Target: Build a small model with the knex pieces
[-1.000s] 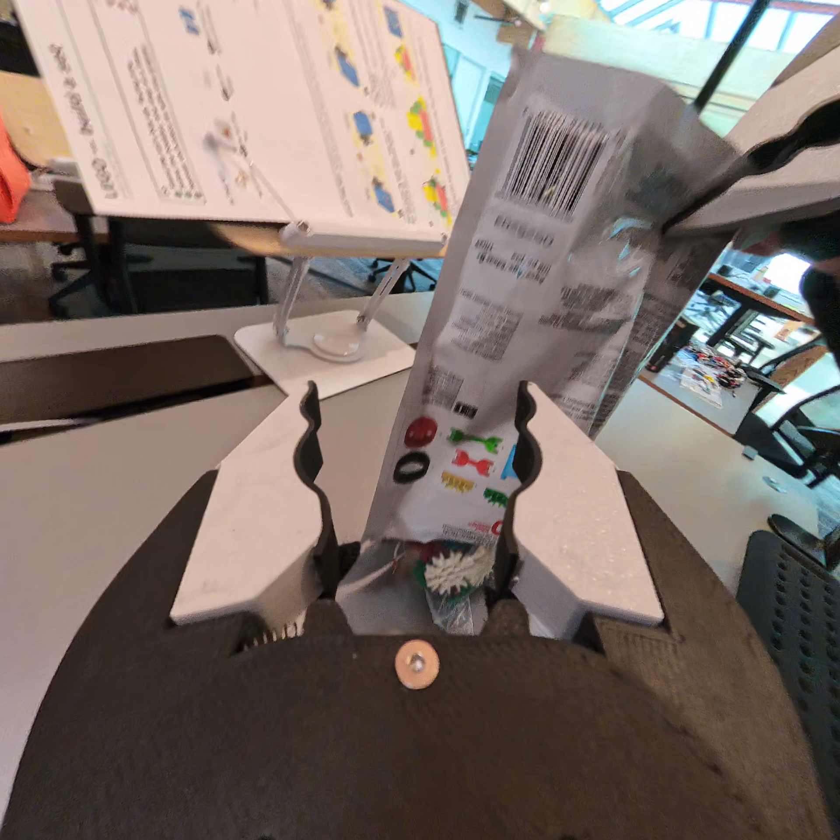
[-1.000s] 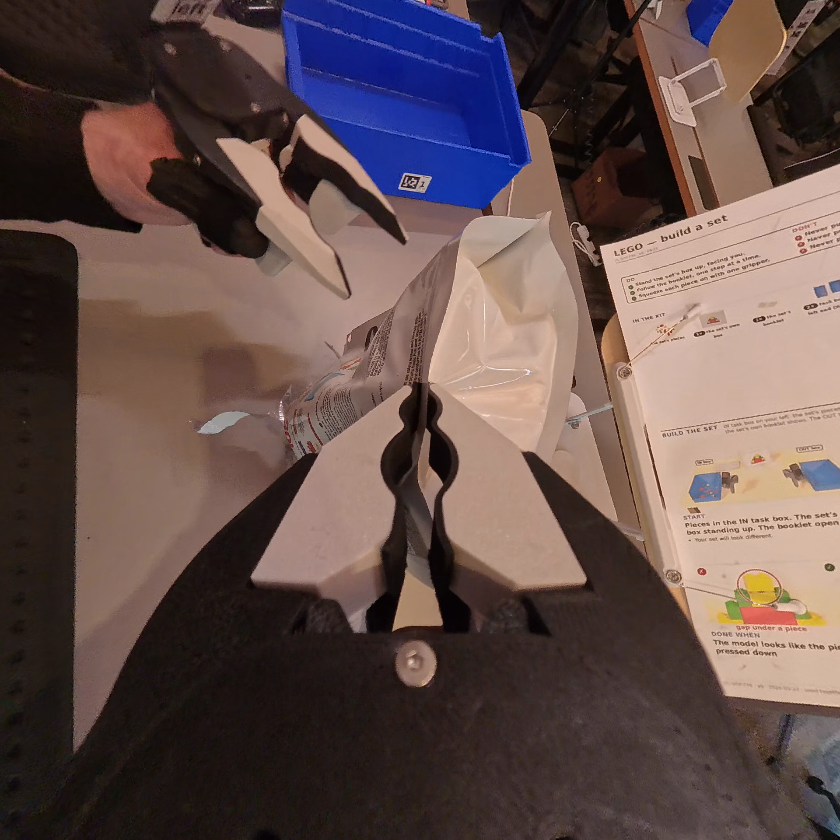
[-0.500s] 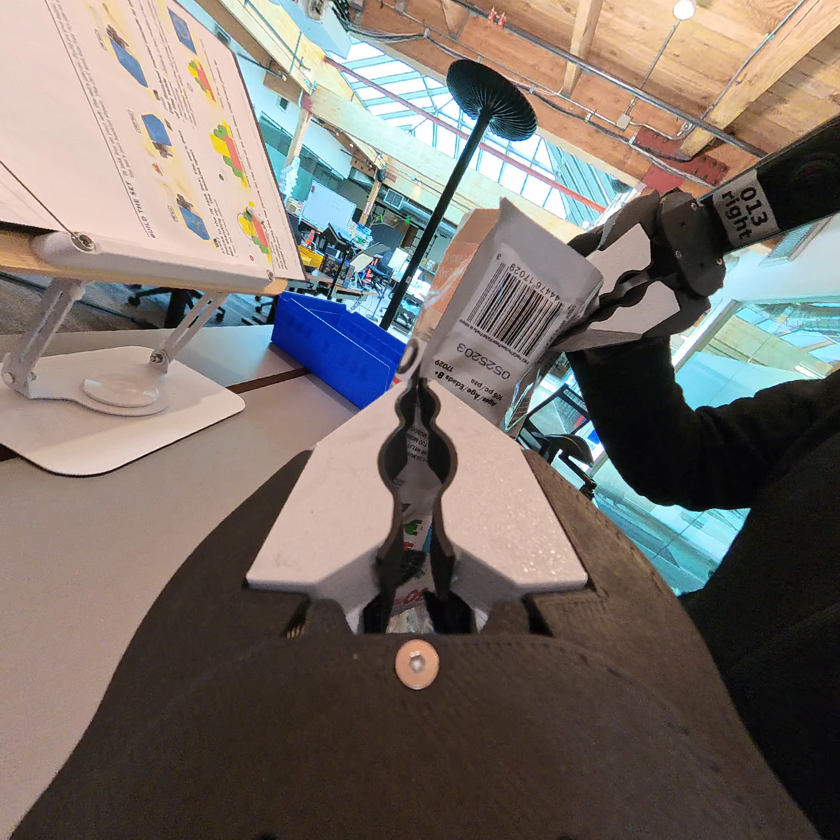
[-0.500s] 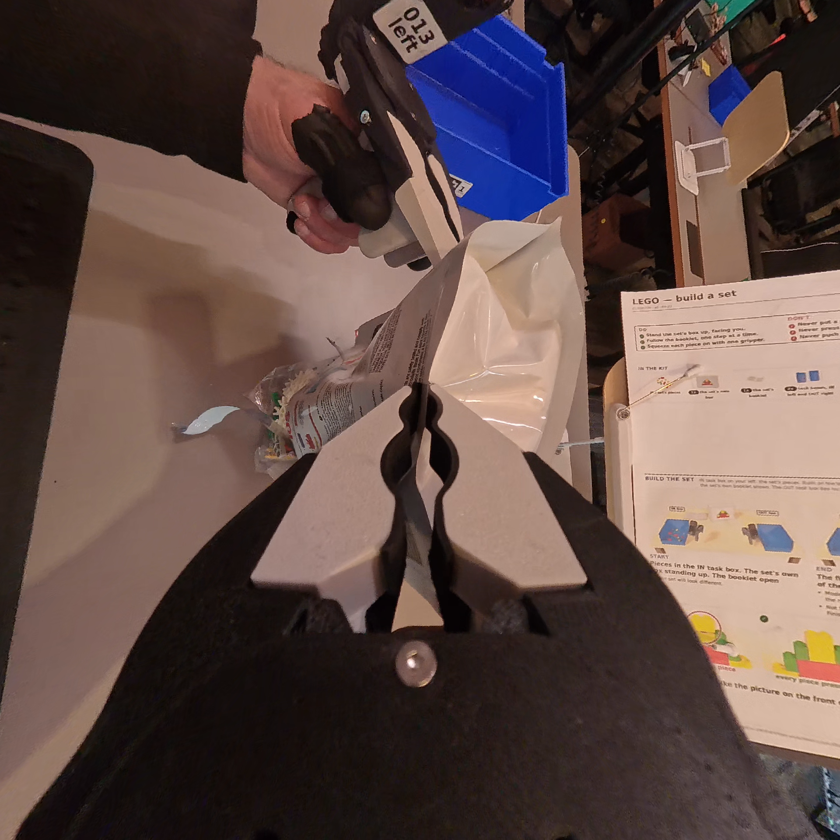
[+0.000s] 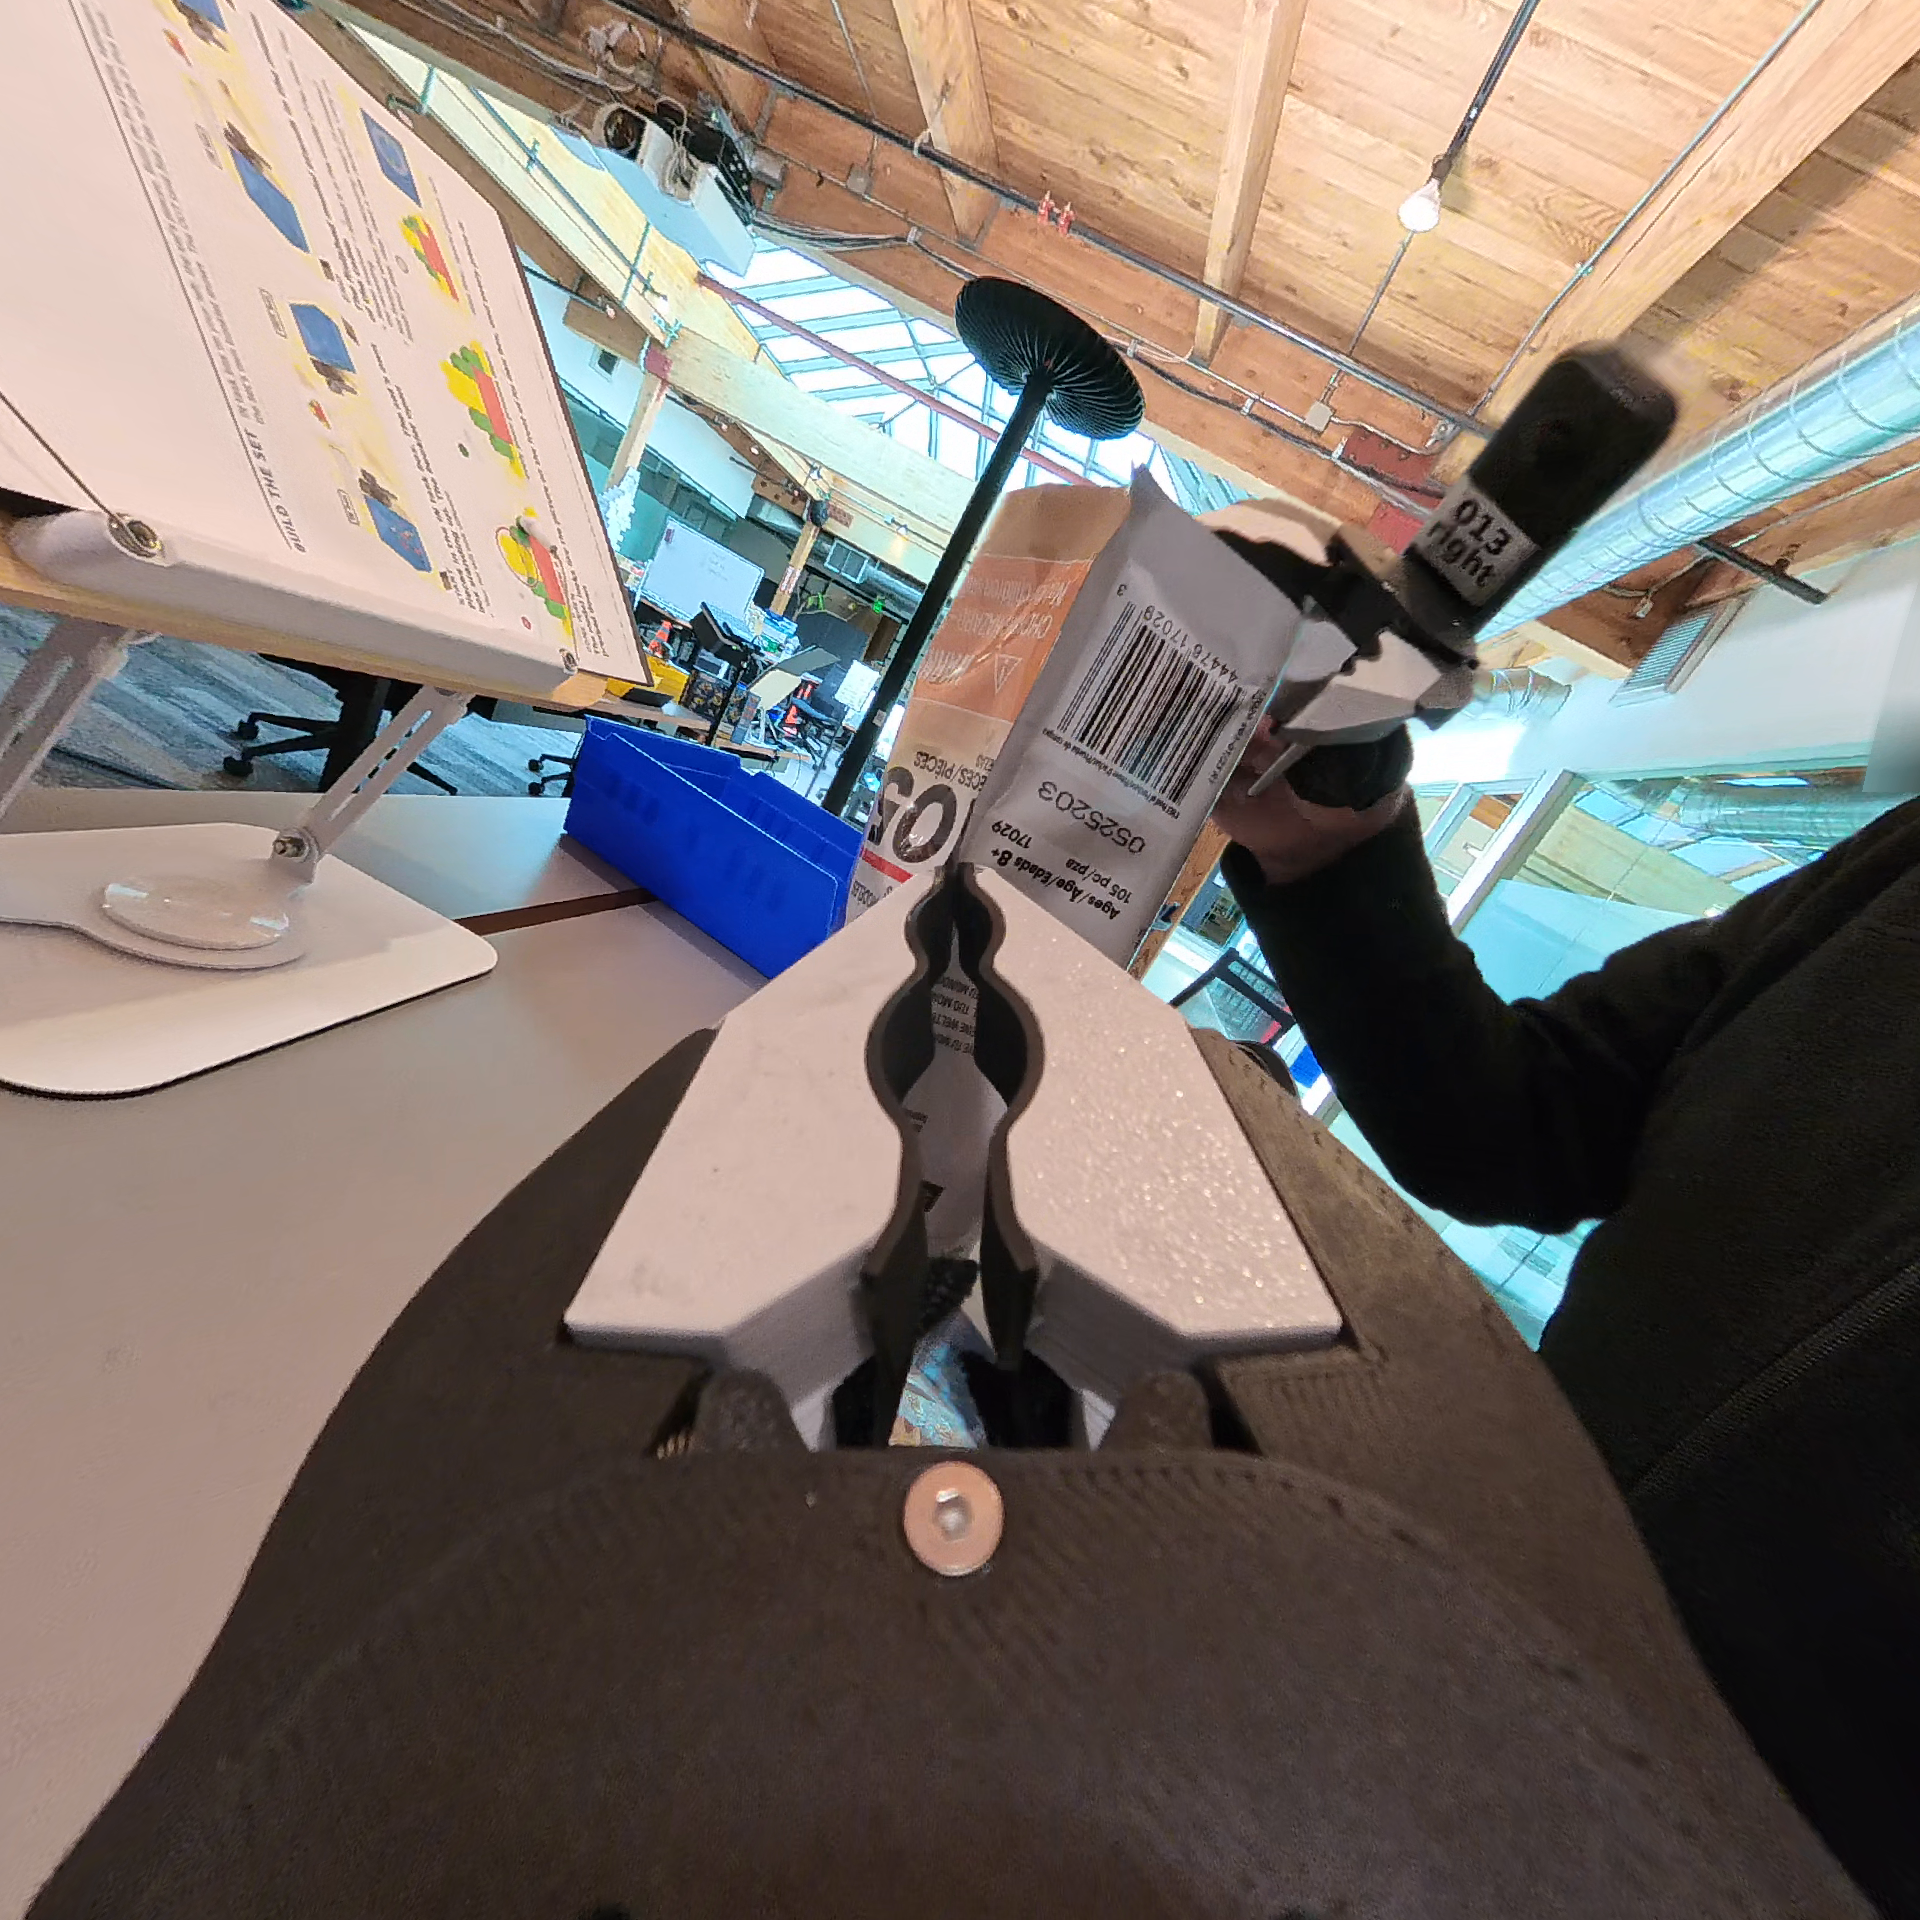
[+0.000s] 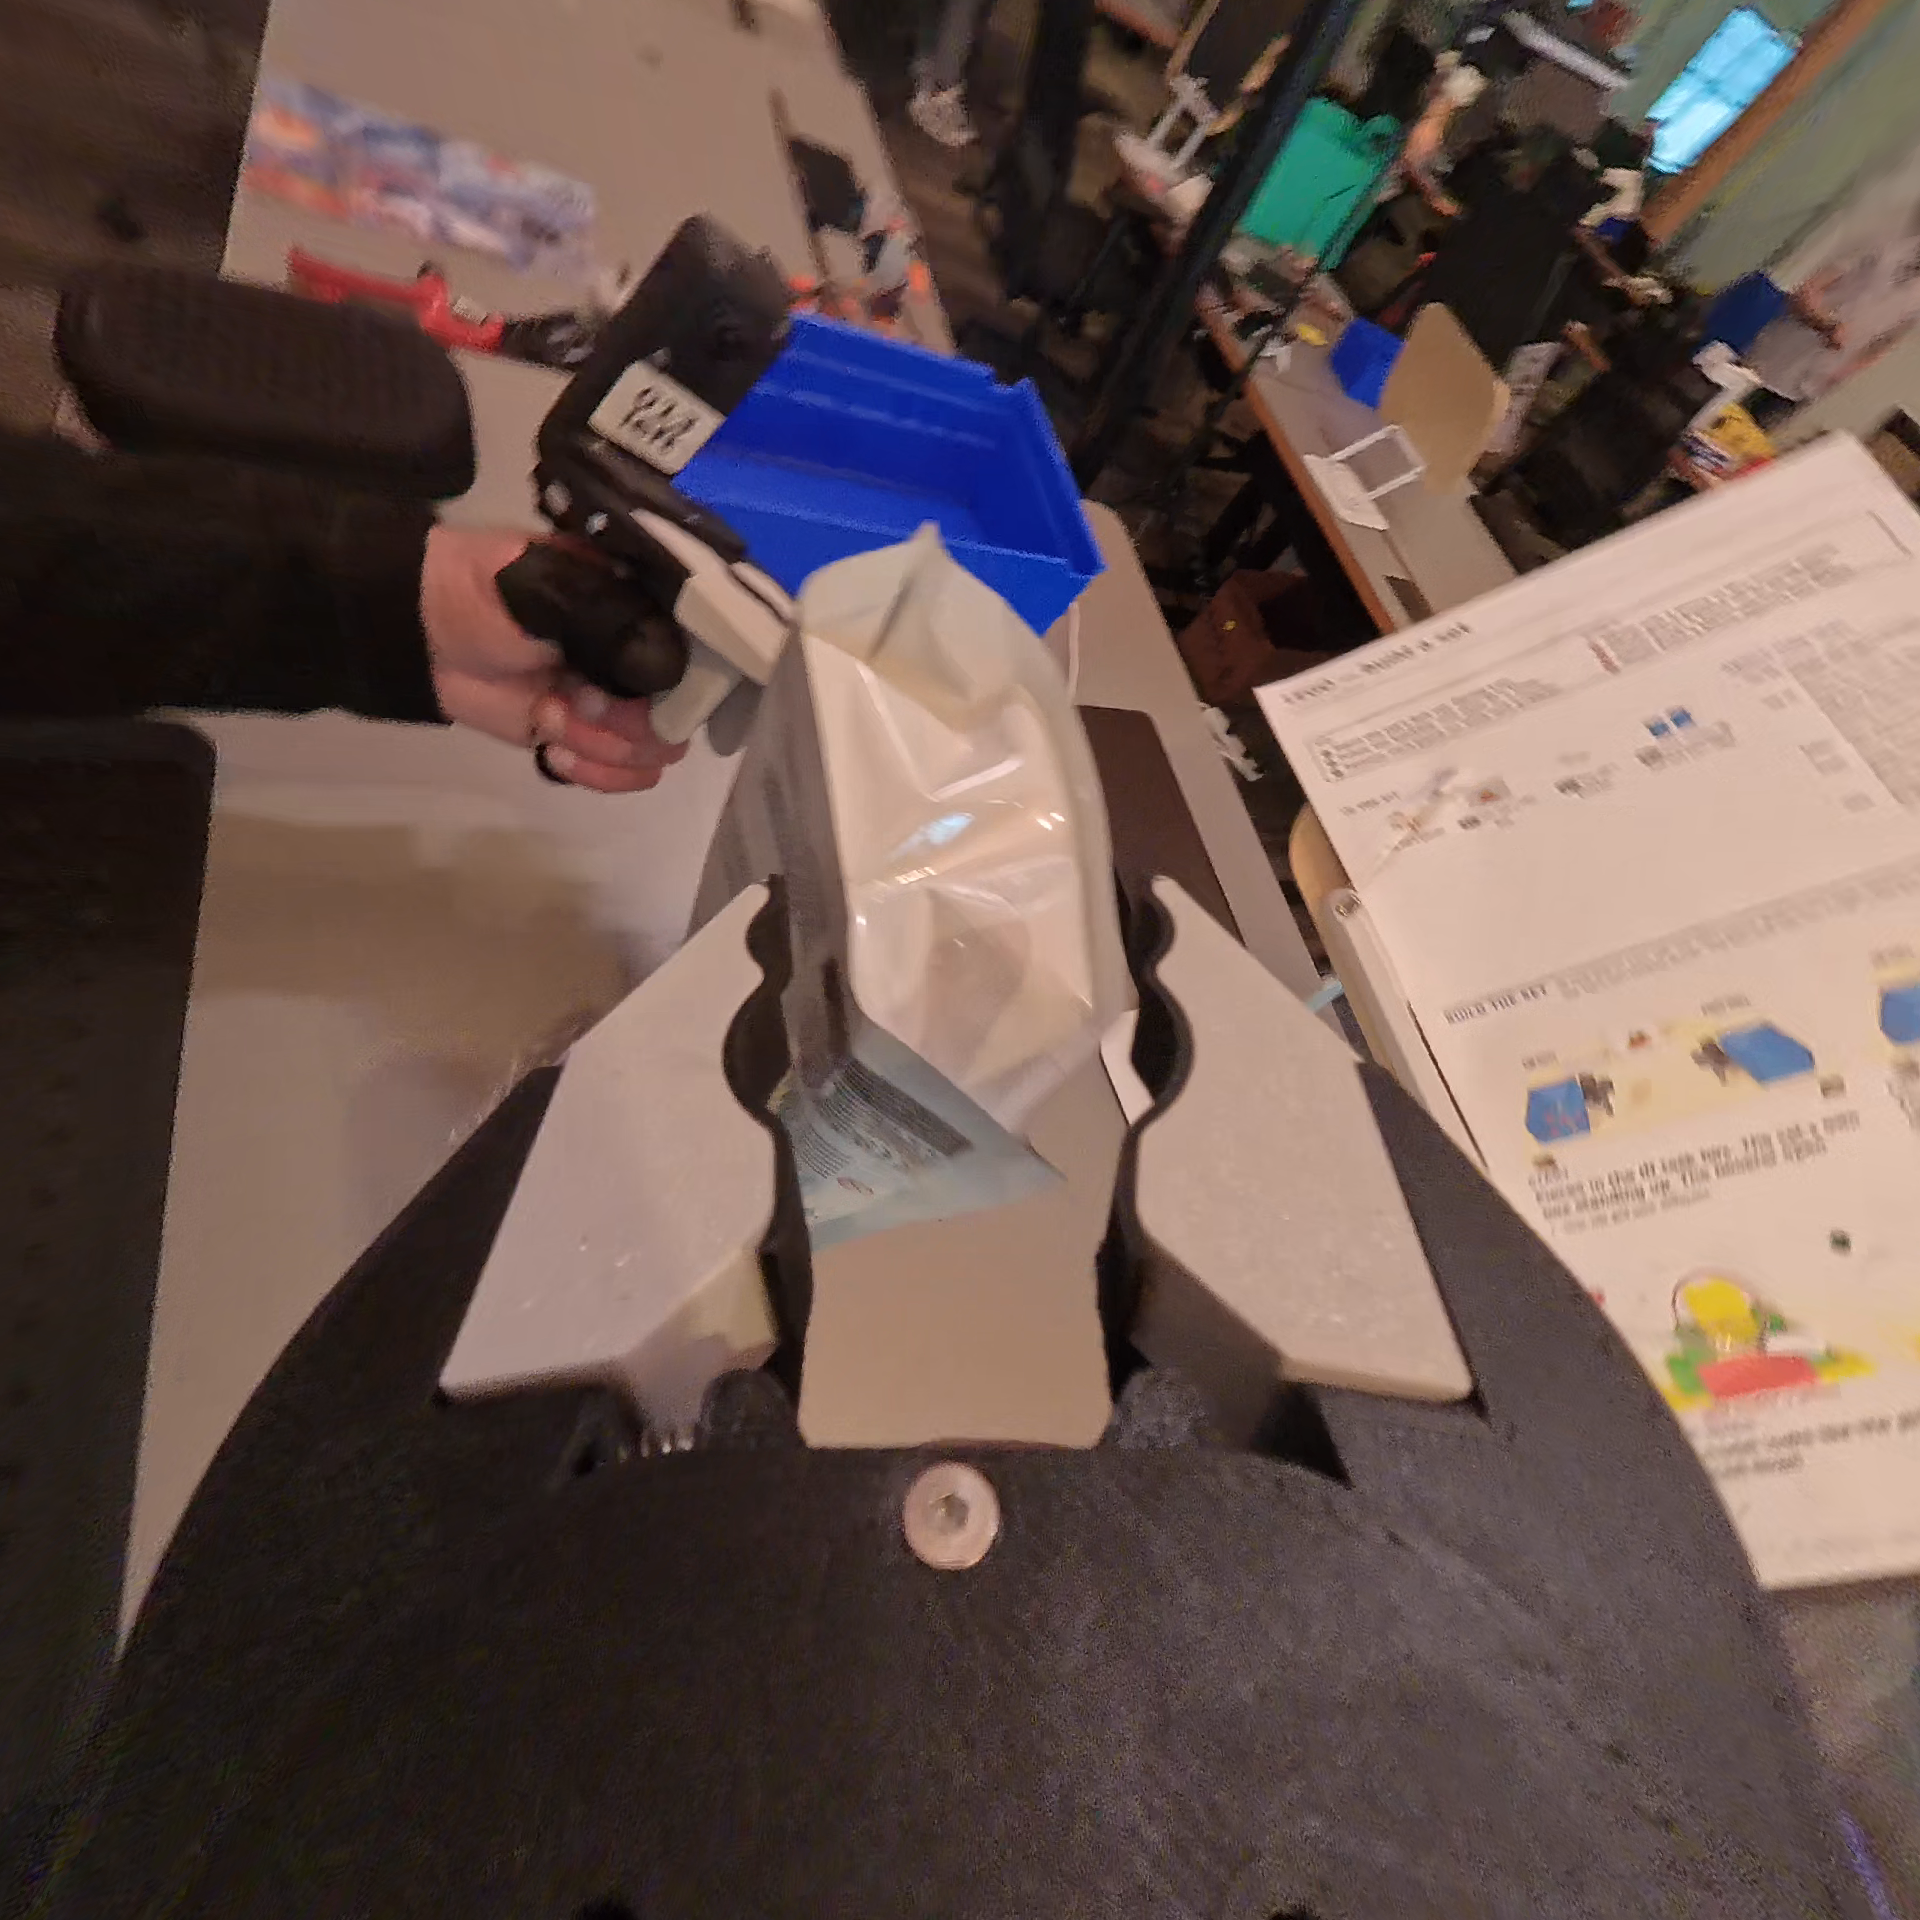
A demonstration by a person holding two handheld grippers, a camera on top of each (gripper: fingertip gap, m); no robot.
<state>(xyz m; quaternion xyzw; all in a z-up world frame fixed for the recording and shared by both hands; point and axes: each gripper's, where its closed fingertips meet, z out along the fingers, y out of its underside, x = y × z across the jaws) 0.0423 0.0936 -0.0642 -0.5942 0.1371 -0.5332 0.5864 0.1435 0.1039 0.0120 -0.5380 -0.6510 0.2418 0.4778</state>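
Observation:
A silver printed bag (image 5: 1132, 707) hangs in the air between both grippers. My left gripper (image 5: 954, 873) is shut on one end of it, and that end runs back between its fingers. In the right wrist view the left gripper (image 6: 717, 634) pinches the far top corner of the bag (image 6: 935, 810). My right gripper (image 6: 961, 894) is open, with the near end of the bag lying loose between its spread fingers. A pale blue printed sheet (image 6: 883, 1132) shows at that end. In the left wrist view the right gripper (image 5: 1288, 665) sits at the bag's barcode edge.
A blue bin (image 5: 707, 831) (image 6: 883, 468) stands on the grey table (image 5: 208, 1247) beyond the bag. An instruction sheet on a white stand (image 5: 260, 343) (image 6: 1610, 935) is at the side. A black pole lamp (image 5: 997, 468) rises behind. A black mat (image 6: 94, 1039) lies at the left. Spacing between my two grippers at the tips: around 12 centimetres.
My right gripper has opened; it was shut on the bag. My left gripper closed on the bag a second ago, still holds it, and has raised it.

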